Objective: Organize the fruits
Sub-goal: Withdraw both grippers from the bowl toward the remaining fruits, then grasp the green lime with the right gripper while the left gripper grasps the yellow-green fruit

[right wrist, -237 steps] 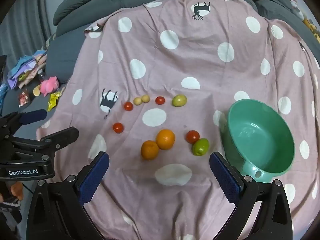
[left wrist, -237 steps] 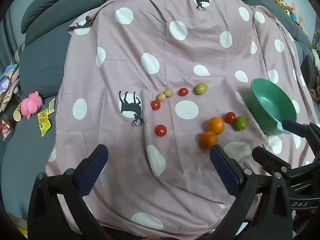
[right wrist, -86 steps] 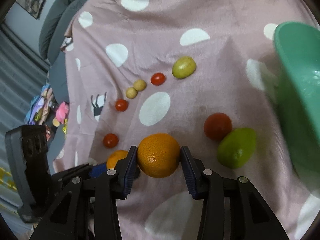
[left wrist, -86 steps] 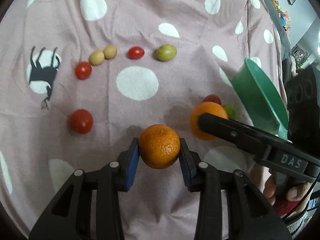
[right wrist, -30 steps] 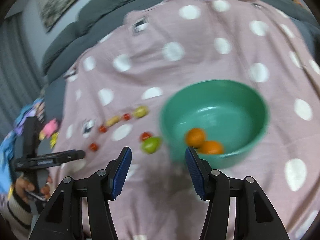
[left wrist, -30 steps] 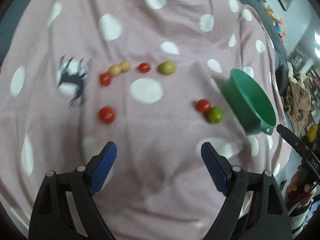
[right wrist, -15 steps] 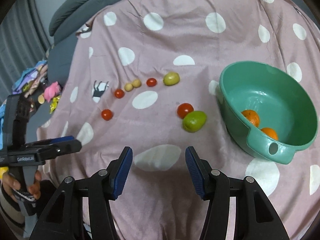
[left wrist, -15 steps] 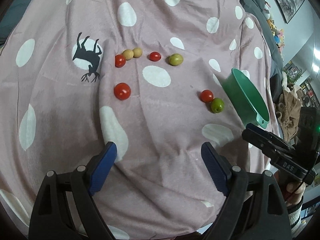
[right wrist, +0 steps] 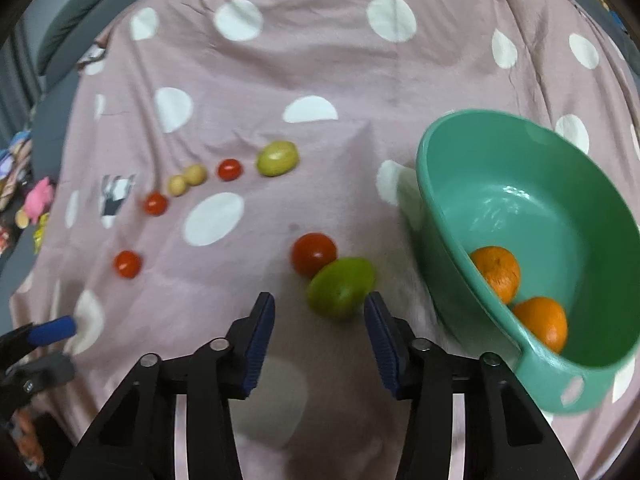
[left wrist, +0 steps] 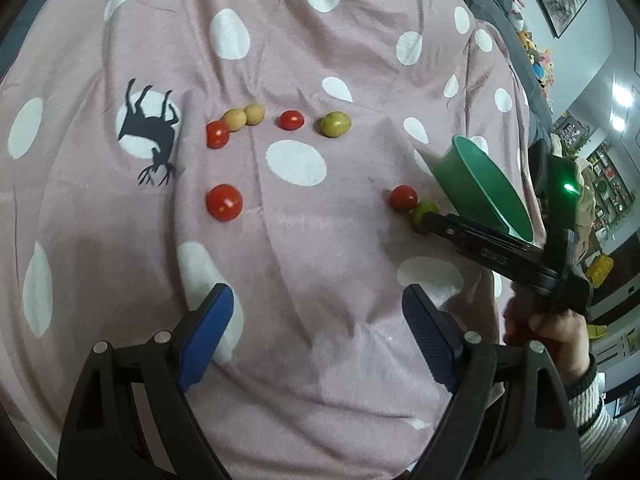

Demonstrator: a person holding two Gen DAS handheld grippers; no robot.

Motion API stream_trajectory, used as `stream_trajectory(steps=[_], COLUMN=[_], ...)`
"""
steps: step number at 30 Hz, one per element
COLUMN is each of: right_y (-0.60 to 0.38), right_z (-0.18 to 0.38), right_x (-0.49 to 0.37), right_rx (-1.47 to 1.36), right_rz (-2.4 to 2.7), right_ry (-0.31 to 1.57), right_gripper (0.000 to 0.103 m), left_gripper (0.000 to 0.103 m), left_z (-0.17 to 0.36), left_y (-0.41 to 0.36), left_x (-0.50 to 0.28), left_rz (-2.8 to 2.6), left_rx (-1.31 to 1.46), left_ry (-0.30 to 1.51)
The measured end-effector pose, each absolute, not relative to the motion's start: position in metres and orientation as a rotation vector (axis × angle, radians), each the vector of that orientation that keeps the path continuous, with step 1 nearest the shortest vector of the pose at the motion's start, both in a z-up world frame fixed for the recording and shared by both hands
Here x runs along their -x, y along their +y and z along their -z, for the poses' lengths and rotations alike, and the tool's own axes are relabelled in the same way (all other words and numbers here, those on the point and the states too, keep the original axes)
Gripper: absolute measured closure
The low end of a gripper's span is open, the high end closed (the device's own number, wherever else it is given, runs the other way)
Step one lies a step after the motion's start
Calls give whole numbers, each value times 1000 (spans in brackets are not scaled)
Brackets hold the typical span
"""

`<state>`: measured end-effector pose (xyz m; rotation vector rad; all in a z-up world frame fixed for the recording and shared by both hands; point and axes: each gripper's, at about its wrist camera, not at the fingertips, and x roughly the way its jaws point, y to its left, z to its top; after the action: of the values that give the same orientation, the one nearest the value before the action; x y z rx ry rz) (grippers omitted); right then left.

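The right gripper [right wrist: 318, 314] has just been narrowing its jaws, and they stand partly apart with nothing pressed between the blue pads. The green lime [right wrist: 341, 289] lies just beyond the fingertips, its near edge about level with them, not yet gripped. Touching the lime on its far left side is a red tomato [right wrist: 314, 254]. To the right of both, near the right edge of the cloth, sits the green bowl [right wrist: 448, 216], tilted on the soft surface — it holds 2 oranges, one [right wrist: 496, 272] against the near wall and the other [right wrist: 542, 322] beside it, closer to the bowl's handle tab.

The left gripper [left wrist: 318, 322] hangs over the near part of the polka-dot cloth [left wrist: 320, 260] with its jaws spread wide and empty. A hand [left wrist: 556, 334] in a striped cuff shows at the right of that view.

Farther out toward the middle of the cloth lies a row of 5 — a small tomato [right wrist: 155, 203], 2 tan fruits [right wrist: 177, 185] [right wrist: 195, 174] touching each other, another small tomato [right wrist: 229, 169], and a yellow-green fruit [right wrist: 278, 158]. A lone tomato [right wrist: 128, 264] lies nearer, toward the left edge. A deer print [left wrist: 150, 128] marks the cloth left of the row.
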<state>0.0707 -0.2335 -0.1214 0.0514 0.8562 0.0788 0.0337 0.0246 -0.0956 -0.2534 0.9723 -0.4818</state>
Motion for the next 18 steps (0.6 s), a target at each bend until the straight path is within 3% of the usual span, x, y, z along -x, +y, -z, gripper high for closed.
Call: stream_trajectory(steps=[8, 18], right_y=[-240, -247], right_z=[133, 120], right_x=[-92, -111], right_rx=[-64, -162], right_rz=[-55, -164], right_ry=[892, 857], right_gripper=[68, 68], left_gripper=[17, 18], left_z=[96, 89], left_y=[12, -12], left_x=[-53, -100], left_rz=[506, 471], left_rx=[246, 240], left_ry=[982, 992])
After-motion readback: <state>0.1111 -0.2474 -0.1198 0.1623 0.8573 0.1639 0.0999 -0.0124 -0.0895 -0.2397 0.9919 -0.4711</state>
